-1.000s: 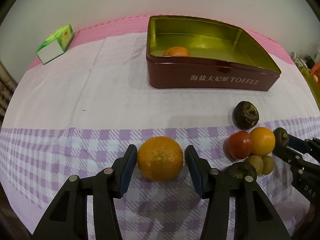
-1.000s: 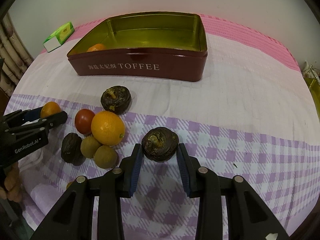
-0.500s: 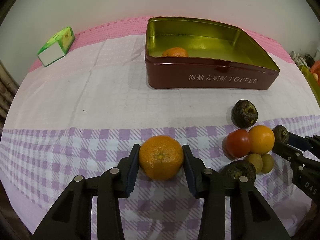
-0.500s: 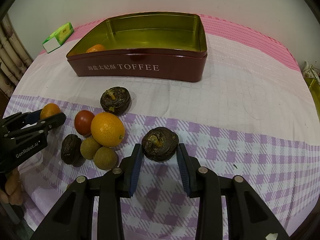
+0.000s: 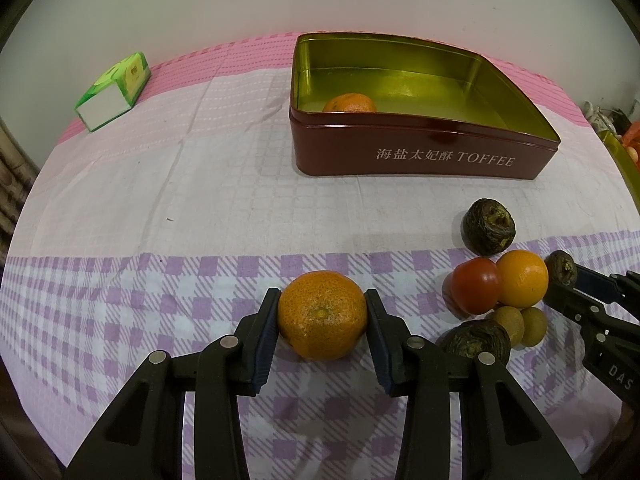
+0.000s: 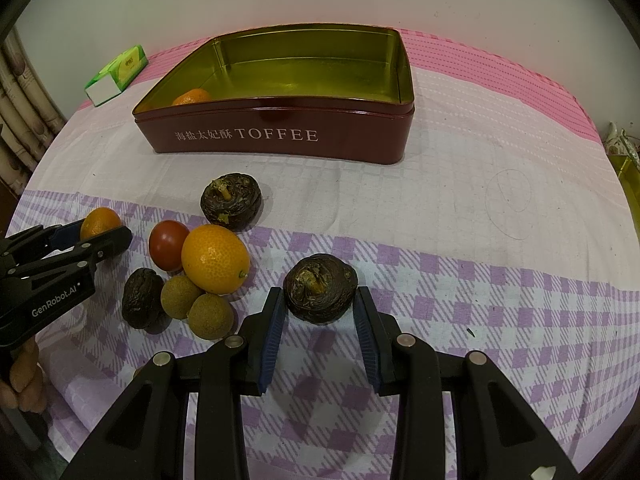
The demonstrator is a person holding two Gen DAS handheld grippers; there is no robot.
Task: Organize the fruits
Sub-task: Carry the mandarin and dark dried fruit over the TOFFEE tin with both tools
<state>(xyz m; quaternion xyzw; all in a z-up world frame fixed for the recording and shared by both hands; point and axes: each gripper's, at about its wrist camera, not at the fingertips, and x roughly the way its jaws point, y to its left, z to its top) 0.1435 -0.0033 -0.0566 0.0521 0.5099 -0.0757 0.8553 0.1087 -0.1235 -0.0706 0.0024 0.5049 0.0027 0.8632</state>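
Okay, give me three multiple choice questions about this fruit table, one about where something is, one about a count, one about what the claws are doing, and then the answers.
1. Where is the green box?
A. Inside the tin
B. On the cloth, left of the tin and apart from it
C. Between the left claw's pads

2. How many fruits lie in the toffee tin?
A. None
B. One
C. Three

3. What does the right claw have between its pads?
A. A dark wrinkled fruit
B. The red tomato
C. Nothing

Answers:
1. B, it sits on the pink edge of the cloth well clear of the tin's wall.
2. B, a single mandarin in the tin shows above the front wall.
3. A, the dark wrinkled fruit sits pressed between both blue pads, while the left claw is clamped on a mandarin.
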